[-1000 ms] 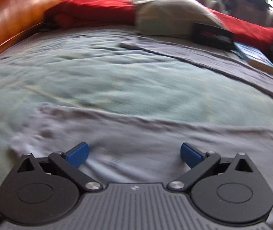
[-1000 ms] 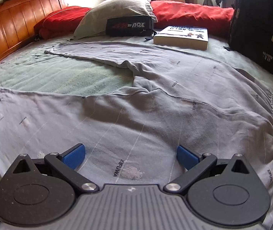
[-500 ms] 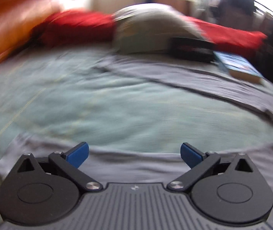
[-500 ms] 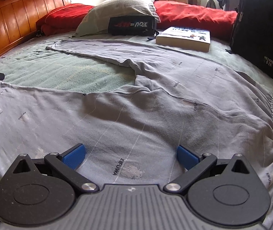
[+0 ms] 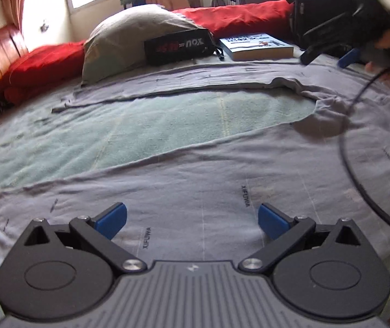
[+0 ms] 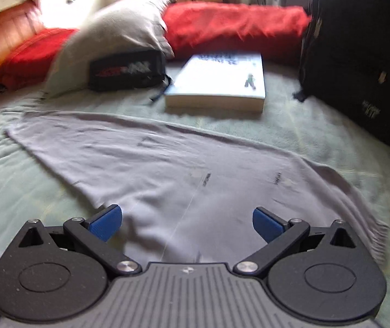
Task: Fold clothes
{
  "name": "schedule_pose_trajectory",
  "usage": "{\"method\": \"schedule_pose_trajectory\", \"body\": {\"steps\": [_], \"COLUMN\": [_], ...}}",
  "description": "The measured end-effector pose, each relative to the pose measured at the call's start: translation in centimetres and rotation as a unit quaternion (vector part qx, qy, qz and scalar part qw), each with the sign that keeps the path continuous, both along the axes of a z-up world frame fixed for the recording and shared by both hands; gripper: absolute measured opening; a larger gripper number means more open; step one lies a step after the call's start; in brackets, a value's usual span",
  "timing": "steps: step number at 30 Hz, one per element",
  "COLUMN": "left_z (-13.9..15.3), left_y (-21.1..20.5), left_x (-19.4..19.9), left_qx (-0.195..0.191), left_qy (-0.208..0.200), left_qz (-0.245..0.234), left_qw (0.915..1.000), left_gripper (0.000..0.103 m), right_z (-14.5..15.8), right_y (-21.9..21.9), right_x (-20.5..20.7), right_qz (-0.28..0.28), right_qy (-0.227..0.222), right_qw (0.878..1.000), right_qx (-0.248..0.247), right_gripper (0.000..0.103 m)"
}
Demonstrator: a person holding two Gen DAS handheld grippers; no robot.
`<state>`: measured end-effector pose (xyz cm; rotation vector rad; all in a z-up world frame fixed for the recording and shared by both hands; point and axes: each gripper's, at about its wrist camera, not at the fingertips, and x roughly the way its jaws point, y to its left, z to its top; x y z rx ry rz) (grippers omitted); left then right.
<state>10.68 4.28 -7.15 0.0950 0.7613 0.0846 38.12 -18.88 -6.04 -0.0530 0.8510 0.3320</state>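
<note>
Both grippers have swung across the grey trousers [image 5: 222,180]; left gripper [image 5: 192,220] and right gripper [image 6: 186,222] hover spread wide, empty; pinch matching hem corners.

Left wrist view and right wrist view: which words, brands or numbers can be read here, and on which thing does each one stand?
"XIFUWA": printed several times on the grey trousers, clearest near the left gripper.
"YOU": seen mirrored, white letters on the black pouch; its red print is unreadable.
Book: cover text too small; blurred in the right wrist view.
Black bag: small label, unreadable.
</note>
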Motion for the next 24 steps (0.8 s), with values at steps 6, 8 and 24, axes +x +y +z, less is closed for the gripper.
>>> {"method": "schedule_pose_trajectory", "body": {"steps": [6,8,24], "left_z": [-0.1,0.1,0.1], "left_y": [0.8,0.9,1.8], "left_x": [-0.5,-0.5,-0.7], "left_qx": [-0.018,-0.019,-0.025], "left_qy": [0.002,0.004,0.000], "left_qz": [0.001,-0.002,0.000], "left_qw": [0.9998,0.9998,0.9997], "left_gripper": [0.102,0.102,0.102], "right_z": [-3.9,-3.4,-3.1], "right_y": [3.1,3.4,5.2], "right_x": [-0.9,-2.0,-0.7], "right_qz": [0.037,0.070,0.108], "right_qy": [0.009,0.016,0.018], "right_qw": [0.996,0.994,0.992], "right_qx": [-0.078,-0.084,-0.055], "right_gripper": [0.103,0.103,0.103]}}
